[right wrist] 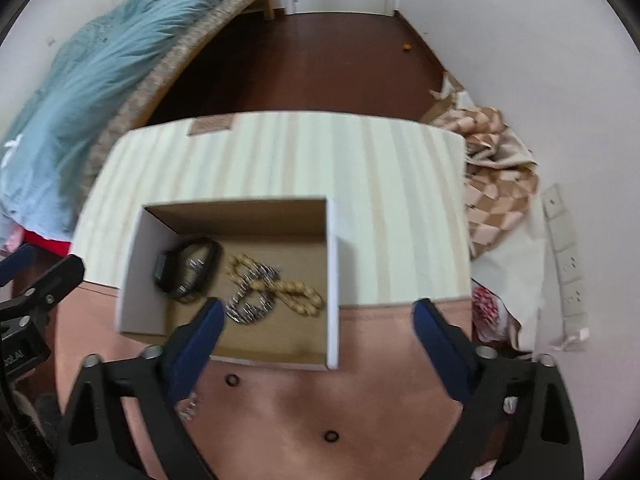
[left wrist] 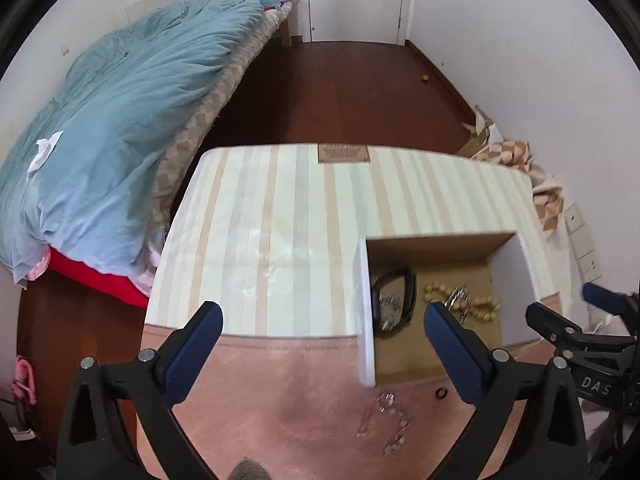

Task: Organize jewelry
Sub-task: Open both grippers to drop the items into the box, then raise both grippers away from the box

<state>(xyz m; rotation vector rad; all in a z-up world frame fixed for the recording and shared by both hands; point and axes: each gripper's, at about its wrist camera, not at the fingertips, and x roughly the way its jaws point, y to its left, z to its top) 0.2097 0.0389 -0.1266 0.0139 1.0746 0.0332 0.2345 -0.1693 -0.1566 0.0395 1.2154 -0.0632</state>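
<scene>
Both tools gape wide, holding nothing: left tool, right tool over the open cardboard box. Inside lie a black watch, beaded bracelet and silver bracelet; two dark rings sit nearer on the surface.

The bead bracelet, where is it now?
In the right wrist view the bead bracelet lies inside the box, right of the black watch, touching a silver bracelet.
</scene>
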